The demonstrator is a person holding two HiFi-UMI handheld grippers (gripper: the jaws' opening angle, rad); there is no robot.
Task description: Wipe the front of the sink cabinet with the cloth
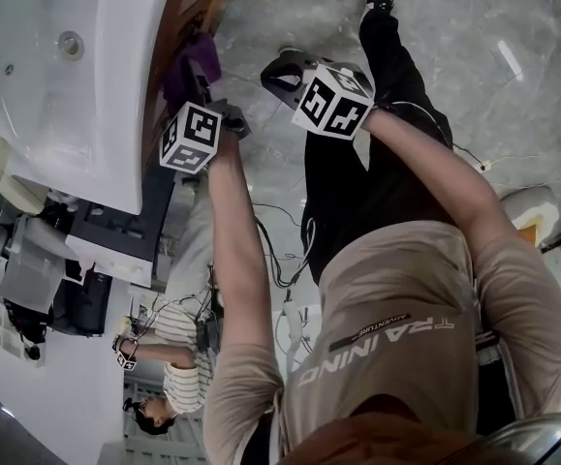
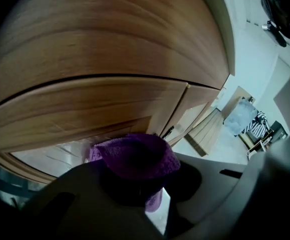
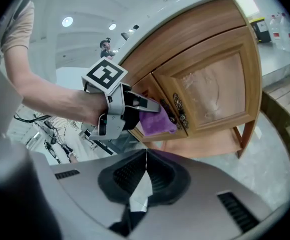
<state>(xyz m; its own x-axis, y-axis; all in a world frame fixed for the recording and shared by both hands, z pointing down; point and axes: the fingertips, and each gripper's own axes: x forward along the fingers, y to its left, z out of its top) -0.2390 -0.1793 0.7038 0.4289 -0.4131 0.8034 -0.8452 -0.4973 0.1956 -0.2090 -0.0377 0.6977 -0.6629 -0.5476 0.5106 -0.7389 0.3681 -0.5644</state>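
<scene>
The left gripper's jaws are clamped on a bunched purple cloth, which bulges out past their tips. A loose corner hangs down at 6 o'clock. The cloth lies up against the wooden front of the sink cabinet, low on a door panel. It is just to the 9 o'clock side of the seam where 2 doors meet.

From the right gripper view, the cloth sits beside the dark ornate door handles, on their 8 o'clock side. The person's left hand is behind the gripper.

The right gripper's jaws are pressed together with nothing between them. It hovers clear of the cabinet, pointing toward the doors from farther out over the grey marble floor.

In the head view the right gripper is at 3 o'clock of the left gripper, close by but apart. The white sink basin tops the cabinet at 10 o'clock. A second person in a striped shirt stands at 7 o'clock.
</scene>
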